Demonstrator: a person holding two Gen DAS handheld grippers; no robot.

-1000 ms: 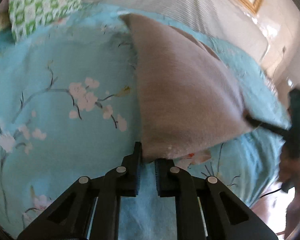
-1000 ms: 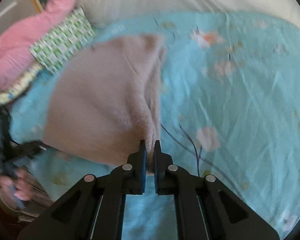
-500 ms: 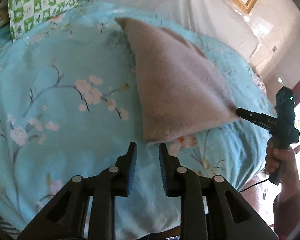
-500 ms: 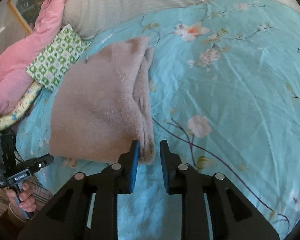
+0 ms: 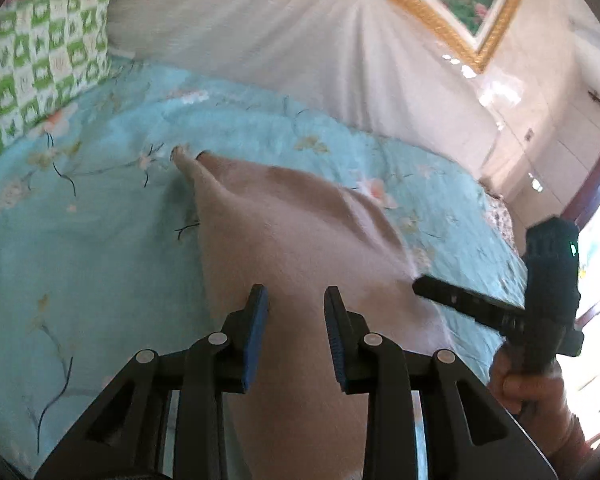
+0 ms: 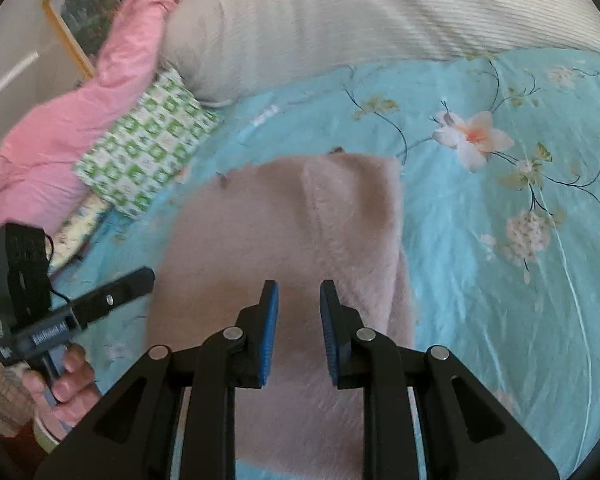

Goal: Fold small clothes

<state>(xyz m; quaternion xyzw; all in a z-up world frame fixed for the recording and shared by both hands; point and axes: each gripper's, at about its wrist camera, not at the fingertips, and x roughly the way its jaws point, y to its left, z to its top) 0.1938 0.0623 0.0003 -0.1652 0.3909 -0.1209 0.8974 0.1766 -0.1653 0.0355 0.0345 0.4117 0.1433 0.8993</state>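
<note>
- Here, one folded pink garment [image 6: 284, 232] lies on the blue floral bedspread [image 6: 500, 240], open cloth to its right.
- Left gripper [image 5: 296, 320] and right gripper [image 6: 299, 312]: both parted, holding nothing, seemingly hovering above its near edge.
- One checked pillow [image 6: 148, 148] lies beyond.

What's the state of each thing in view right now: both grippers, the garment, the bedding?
left gripper: open, fingers apart above the garment, gripping nothing.
right gripper: open, over the garment, gripping nothing.
fuzzy pink-beige garment: folded, lying flat on the bedspread, released.
blue floral bedspread: spread out, lightly wrinkled.
green checked pillow: lying at the head of the bed.
pink quilt: bunched up behind the pillow.
</note>
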